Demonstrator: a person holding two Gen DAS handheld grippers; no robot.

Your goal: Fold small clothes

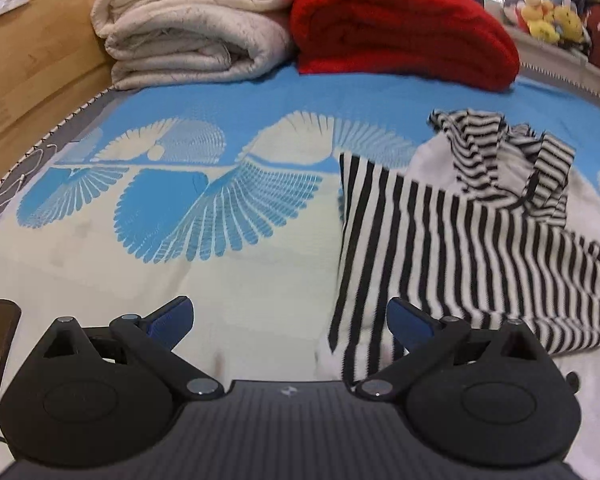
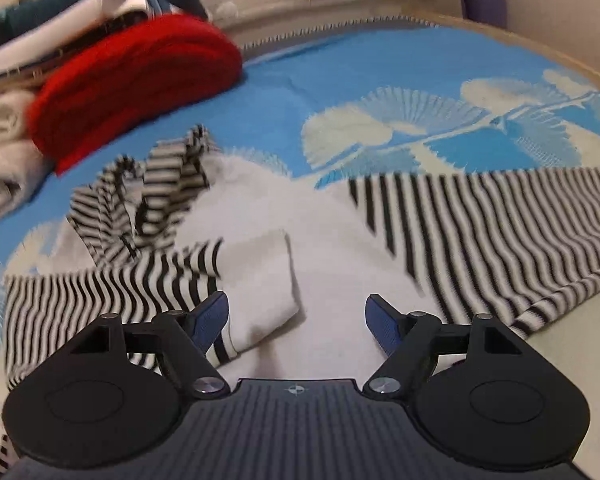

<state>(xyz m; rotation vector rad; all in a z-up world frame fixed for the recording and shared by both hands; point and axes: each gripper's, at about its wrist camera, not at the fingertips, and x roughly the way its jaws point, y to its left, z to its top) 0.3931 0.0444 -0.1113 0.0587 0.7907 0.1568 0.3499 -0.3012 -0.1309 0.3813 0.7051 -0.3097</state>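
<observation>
Bedspread [image 1: 220,112], blue with a pale fan print, filled both wrist views and carried everything else. Well beyond the jaws, at the far edge of the bed, sat a folded cream quilt [image 1: 188,28] and, touching it, a red blanket [image 1: 400,28]; soft toys [image 1: 548,16] lined a sill farther off.

The task's piece, a black-and-white striped garment [image 1: 440,252] with plain white panels, lay part-spread on the bed: ahead and to the right of the left gripper [image 1: 290,324], and directly under and ahead of the right gripper [image 2: 296,316]. Its far end was bunched into a crumpled striped heap [image 2: 148,192]; a white flap with a striped cuff [image 2: 256,300], apparently a sleeve, lay doubled over just ahead of the right jaws.

Judged from this, folding had barely begun. A clean fold would probably call for smoothing the bunched end flat first, then pinching a single layer at an edge or corner with each gripper and carrying the two over evenly so the stripes stayed aligned.

Both pairs of jaws stood spread wide and held nothing. The left gripper's right finger [image 1: 410,326] overlapped the garment's near edge; contact could not be told. The right gripper's left finger [image 2: 210,320] sat against the cuffed flap.
</observation>
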